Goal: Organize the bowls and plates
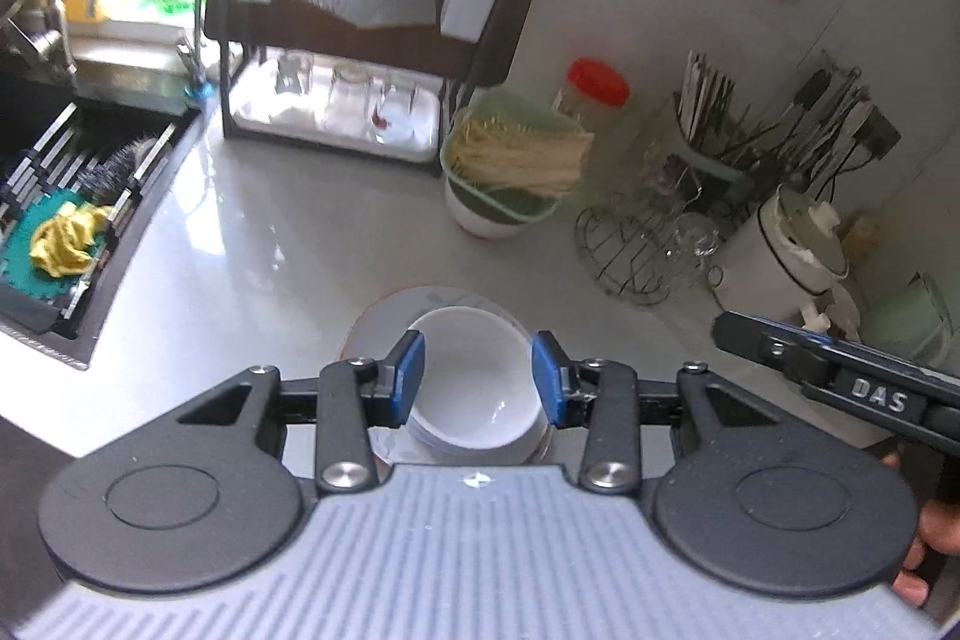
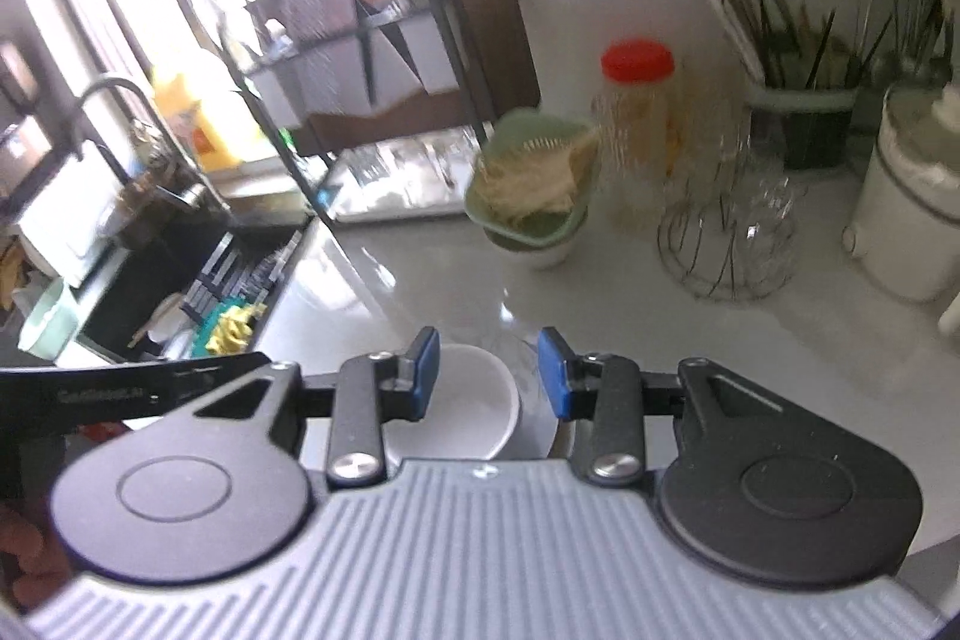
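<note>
- White bowl (image 1: 474,388) sits nested on a plate (image 1: 384,322) on the grey surface (image 1: 270,250); looks like more than one bowl stacked there, rims show under the top one.
- So I judge the stacking part mostly done: bowls on plate, one pile, near edge of the surface.
- My left tool (image 1: 478,379) hangs over the bowl, blue pads apart, straddling it in view; I can't tell whether they touch the rim. Nothing clamped.
- My right tool (image 2: 489,373) is also apart and holds nothing; the bowl (image 2: 462,400) shows by its left pad, off to the side, not between the pads.
- In the left view the right tool comes in from the right, beside the pile, not touching it.
- Rack (image 1: 360,40) at the back of the surface holds glasses on its lower tray; no plates or bowls visible in it.
- What's left, my guess: move the pile to its final place, maybe the rack. Can't confirm the target from here.
- Sink (image 1: 60,196) on the left has a yellow cloth; right view hints at more crockery there, too blurred to say.
</note>
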A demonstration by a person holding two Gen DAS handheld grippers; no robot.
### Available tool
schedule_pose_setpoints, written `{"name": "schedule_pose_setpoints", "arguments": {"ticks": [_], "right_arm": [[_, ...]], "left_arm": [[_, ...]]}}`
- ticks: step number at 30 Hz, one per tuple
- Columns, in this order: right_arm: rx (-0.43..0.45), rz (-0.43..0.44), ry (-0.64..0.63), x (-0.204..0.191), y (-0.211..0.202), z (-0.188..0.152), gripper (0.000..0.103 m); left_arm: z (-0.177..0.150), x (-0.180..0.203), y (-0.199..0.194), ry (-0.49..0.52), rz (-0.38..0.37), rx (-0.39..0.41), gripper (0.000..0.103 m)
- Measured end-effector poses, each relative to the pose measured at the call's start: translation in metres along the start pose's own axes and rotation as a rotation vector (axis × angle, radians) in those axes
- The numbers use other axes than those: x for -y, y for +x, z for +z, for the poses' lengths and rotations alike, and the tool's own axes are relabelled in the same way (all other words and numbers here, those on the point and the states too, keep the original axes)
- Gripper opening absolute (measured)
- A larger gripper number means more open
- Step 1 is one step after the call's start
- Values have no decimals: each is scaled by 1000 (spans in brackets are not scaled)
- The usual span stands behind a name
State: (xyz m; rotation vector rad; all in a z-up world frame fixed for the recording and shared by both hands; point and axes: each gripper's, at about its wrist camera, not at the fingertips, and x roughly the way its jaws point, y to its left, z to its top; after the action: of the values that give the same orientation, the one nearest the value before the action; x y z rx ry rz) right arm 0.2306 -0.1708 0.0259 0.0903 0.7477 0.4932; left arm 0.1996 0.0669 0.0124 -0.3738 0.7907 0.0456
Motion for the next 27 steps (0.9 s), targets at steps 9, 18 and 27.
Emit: {"name": "schedule_pose_setpoints", "arguments": {"ticks": [9,18,27], "right_arm": [[128,8,-54,-1,-72,-24,39],[161,-14,-64,10,-107,-65,72],[176,-60,-71,18,-131,-102,103]], "left_arm": [[-45,39,-57,66,40,83,55],[-93,53,-82,79,69,82,86],[-130,66,-93,97,71,67,98]]}}
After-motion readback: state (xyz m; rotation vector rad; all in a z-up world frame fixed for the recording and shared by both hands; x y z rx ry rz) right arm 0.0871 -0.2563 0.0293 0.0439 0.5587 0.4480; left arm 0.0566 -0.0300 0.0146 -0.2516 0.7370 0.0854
